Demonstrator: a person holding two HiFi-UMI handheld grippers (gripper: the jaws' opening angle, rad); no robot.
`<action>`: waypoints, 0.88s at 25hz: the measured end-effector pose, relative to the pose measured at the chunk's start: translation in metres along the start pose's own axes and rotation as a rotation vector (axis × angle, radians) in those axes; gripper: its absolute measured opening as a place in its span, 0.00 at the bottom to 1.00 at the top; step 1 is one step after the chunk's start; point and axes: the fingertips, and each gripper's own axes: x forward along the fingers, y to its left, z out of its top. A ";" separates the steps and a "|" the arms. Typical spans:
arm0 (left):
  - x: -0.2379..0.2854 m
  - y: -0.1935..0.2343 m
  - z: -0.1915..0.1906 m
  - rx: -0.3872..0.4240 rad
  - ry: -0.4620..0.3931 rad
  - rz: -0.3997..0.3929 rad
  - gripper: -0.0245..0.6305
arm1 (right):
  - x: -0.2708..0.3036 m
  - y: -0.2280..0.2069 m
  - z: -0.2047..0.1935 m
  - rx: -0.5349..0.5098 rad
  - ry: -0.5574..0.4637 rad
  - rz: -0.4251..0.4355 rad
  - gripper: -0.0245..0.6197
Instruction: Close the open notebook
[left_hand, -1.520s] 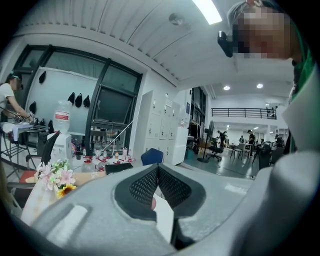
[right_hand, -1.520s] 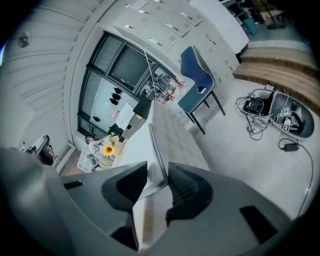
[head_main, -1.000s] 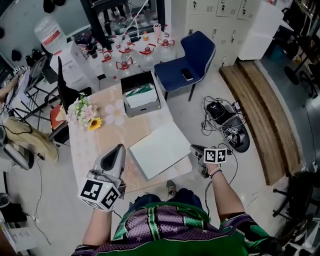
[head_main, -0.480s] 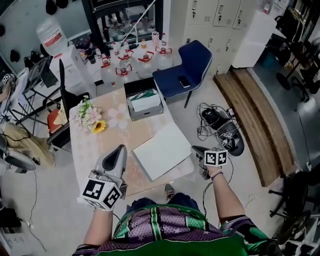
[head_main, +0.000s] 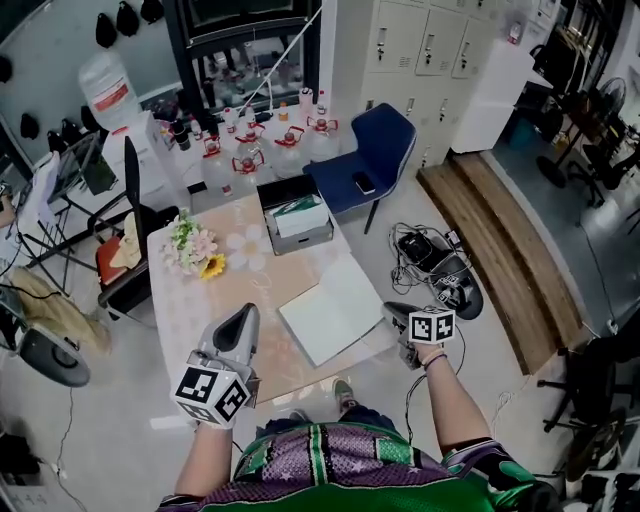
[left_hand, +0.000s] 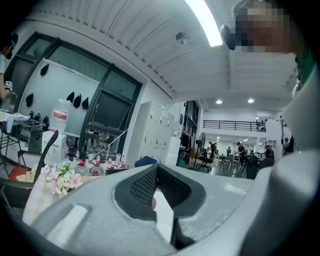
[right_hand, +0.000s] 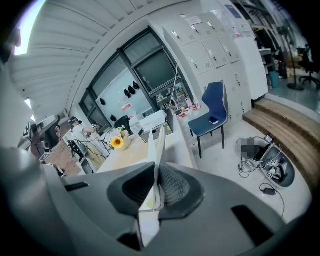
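Lockers (head_main: 420, 45), a blue chair (head_main: 385, 135) and a row of jugs (head_main: 265, 135) stand beyond the far side of the surface (head_main: 200, 300); cables (head_main: 435, 255) lie on the floor to its right. On the cloth we note flowers (head_main: 195, 247) at the far left and a box (head_main: 300, 215) at the far edge, both well apart from the work.

We find the notebook (head_main: 335, 308), white, on the near right part of the surface, its right edge along the surface's right edge. We judge it lies there so the right hand can reach it from the side.

We read the right tool (right_hand: 157, 170) as pinched on a thin white leaf of the notebook, seen edge-on rising out of the pads. Just above the pads it looks like two layers slightly apart. The head view puts this tool at the notebook's near right corner. We judge the corner was chosen because a thin leaf is easiest to pinch and turn from its free edge.

On the left tool (left_hand: 157, 166) the tips are together with nothing gripped. It hovers over the near left of the surface, apart from the notebook. We judge it is held back to leave the leaf's path free.

From the head view we cannot tell whether the cover is fully down. Risk: the leaf creases or slips if pulled rather than turned
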 end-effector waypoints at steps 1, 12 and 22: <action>-0.004 0.001 0.000 -0.001 -0.003 -0.005 0.06 | -0.001 0.005 0.001 -0.008 -0.005 -0.004 0.10; -0.052 0.030 -0.001 -0.007 -0.013 -0.026 0.06 | 0.001 0.053 -0.009 -0.025 -0.055 -0.027 0.10; -0.084 0.043 -0.002 -0.008 -0.024 -0.031 0.06 | 0.007 0.087 -0.027 -0.028 -0.064 -0.019 0.10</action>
